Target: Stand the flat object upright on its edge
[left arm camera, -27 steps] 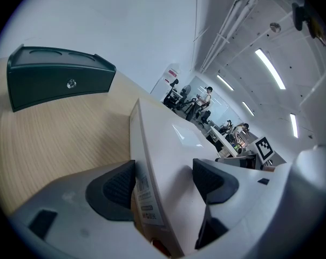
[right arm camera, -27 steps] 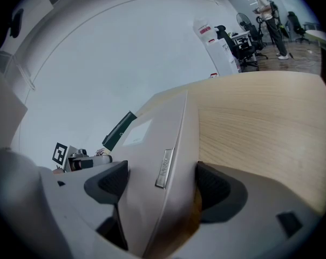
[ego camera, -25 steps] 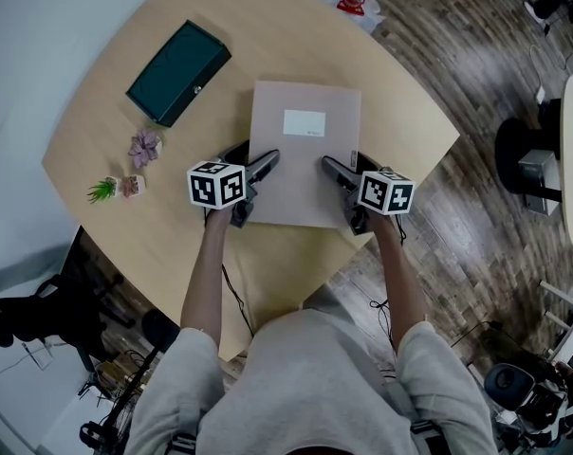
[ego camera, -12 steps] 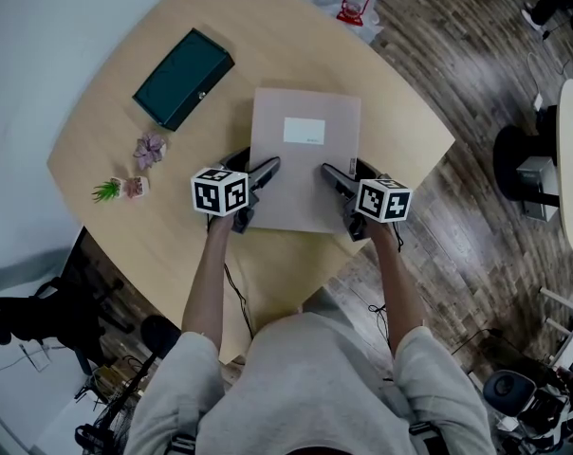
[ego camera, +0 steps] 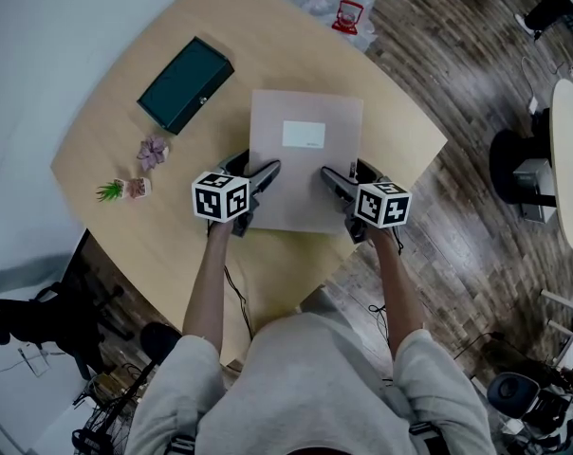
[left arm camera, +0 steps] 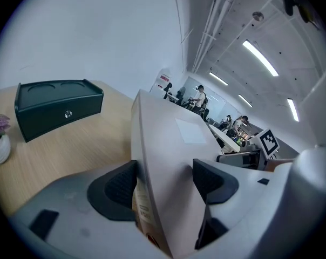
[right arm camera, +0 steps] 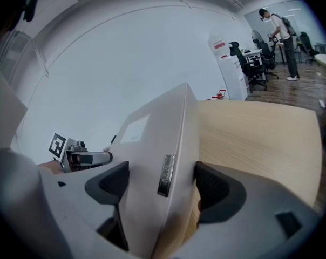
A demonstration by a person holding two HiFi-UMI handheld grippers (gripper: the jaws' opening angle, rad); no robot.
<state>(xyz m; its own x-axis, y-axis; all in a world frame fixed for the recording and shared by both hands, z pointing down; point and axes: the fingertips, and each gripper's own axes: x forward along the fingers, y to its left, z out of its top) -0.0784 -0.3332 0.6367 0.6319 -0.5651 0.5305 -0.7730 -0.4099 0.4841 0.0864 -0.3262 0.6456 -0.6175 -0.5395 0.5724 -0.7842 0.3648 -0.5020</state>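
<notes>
Left claw (left arm camera: 163, 182) and right claw (right arm camera: 158, 185) each pinch a side edge of the flat box (ego camera: 305, 173), which lies near the front of the desk (ego camera: 268, 55). We judge the grasp made, the tipping onto its edge not yet done. We see a matte, stiff-looking, square-cornered panel with a white label (ego camera: 304, 134); pale wood grain beneath.
</notes>
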